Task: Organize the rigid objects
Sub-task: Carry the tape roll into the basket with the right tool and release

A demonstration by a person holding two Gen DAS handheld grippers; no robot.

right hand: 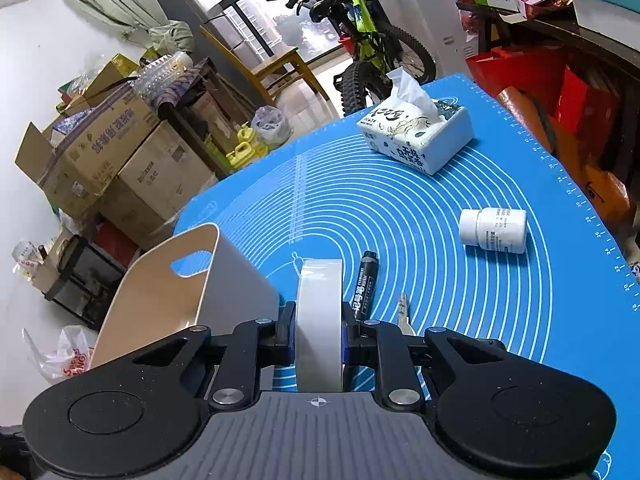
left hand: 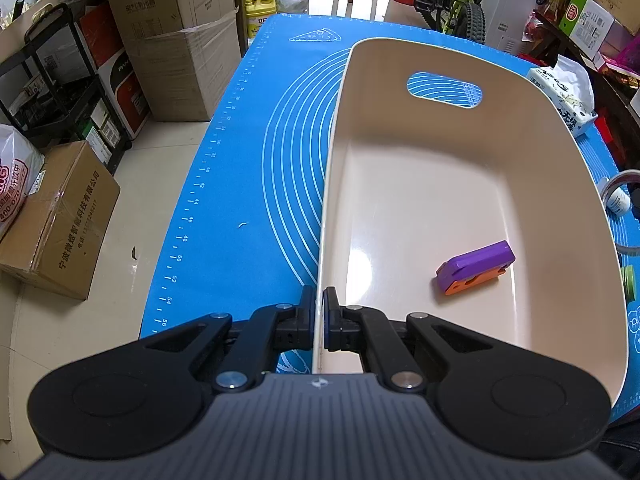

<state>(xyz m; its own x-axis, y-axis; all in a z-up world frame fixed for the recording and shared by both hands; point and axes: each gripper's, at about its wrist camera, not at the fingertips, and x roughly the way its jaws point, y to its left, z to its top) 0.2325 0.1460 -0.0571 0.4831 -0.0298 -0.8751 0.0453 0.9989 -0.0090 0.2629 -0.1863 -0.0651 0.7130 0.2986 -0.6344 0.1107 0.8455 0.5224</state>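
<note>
A cream plastic bin (left hand: 420,80) with a handle slot sits on the blue mat (left hand: 240,168). My left gripper (left hand: 319,312) is shut on the bin's left wall near its front corner. Inside lies a purple and orange block (left hand: 476,266). My right gripper (right hand: 319,332) is shut on a white tape roll (right hand: 320,312), held on edge just right of the bin (right hand: 168,292). On the mat beyond lie a black marker (right hand: 365,284), a white pill bottle (right hand: 493,230) on its side and a small pale stick (right hand: 403,308), partly hidden.
A tissue pack (right hand: 420,136) stands at the mat's far side. Cardboard boxes (left hand: 172,40) and a black rack (left hand: 60,80) stand on the floor to the left. A bicycle (right hand: 368,40) and a chair (right hand: 276,60) stand behind the table. Shelves with boxes (right hand: 560,60) line the right.
</note>
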